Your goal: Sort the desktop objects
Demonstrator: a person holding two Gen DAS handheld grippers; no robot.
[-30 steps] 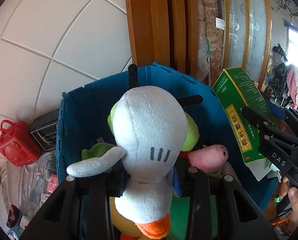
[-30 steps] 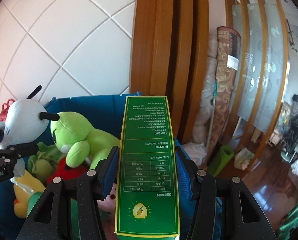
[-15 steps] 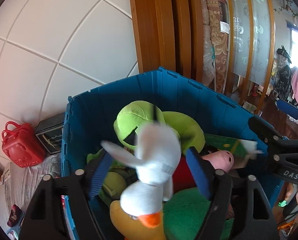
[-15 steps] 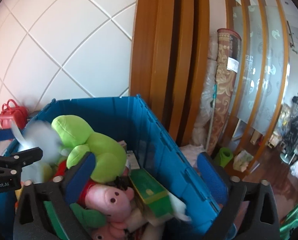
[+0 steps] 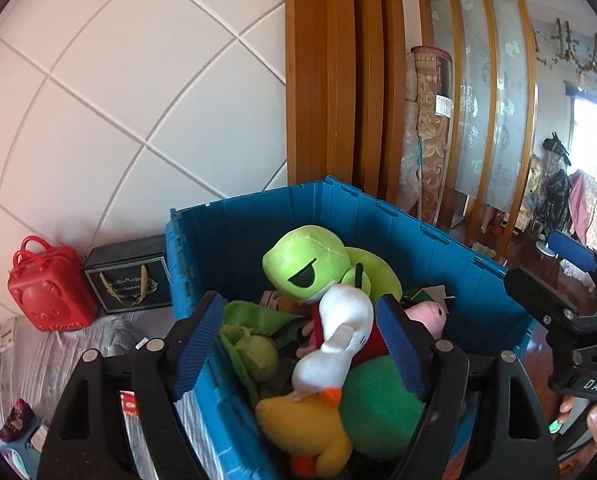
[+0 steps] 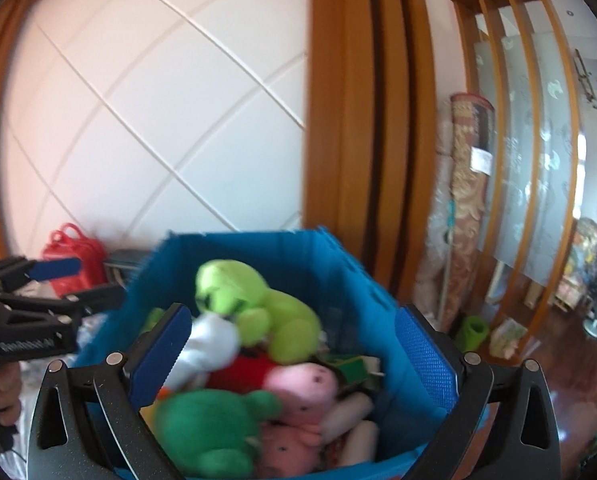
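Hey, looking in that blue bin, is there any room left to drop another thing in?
The blue bin is crowded: white goose plush, yellow duck and dark green plush fill the near side. The back holds the light green frog; only the corner left of it, by the rear wall, looks sparser.

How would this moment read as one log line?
left gripper: open, empty | right gripper: open, empty | white duck toy, green box: in blue bin
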